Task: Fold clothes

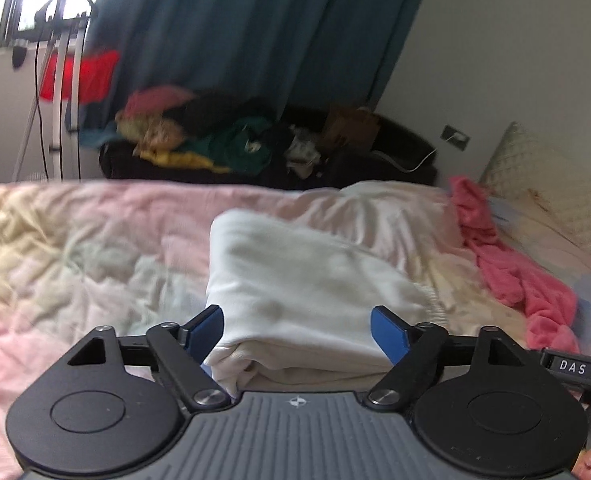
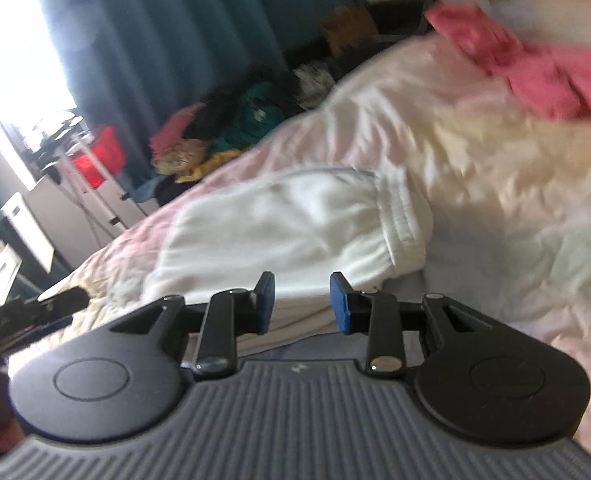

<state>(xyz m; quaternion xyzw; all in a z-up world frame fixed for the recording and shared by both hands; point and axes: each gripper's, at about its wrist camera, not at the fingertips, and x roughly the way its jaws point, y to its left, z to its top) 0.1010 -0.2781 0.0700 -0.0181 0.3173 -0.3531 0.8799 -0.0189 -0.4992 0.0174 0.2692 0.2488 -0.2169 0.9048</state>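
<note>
A white garment [image 1: 303,292] lies folded in layers on the pink and cream quilt [image 1: 75,248]. My left gripper [image 1: 297,332] is open, its blue pads [image 1: 389,336] either side of the garment's near folded edge. In the right wrist view the same white garment [image 2: 279,220] lies just ahead, elastic waistband to the right. My right gripper [image 2: 302,304] is open and empty at the garment's near edge. A pink garment [image 1: 507,264] lies crumpled on the bed to the right; it also shows in the right wrist view [image 2: 543,68].
A dark sofa [image 1: 375,168] beyond the bed holds a pile of mixed clothes [image 1: 199,136]. Teal curtains [image 1: 255,28] hang behind it. A white stand [image 1: 57,92] with a red cloth stands by the window at the left. A pillow [image 1: 551,184] lies at the right.
</note>
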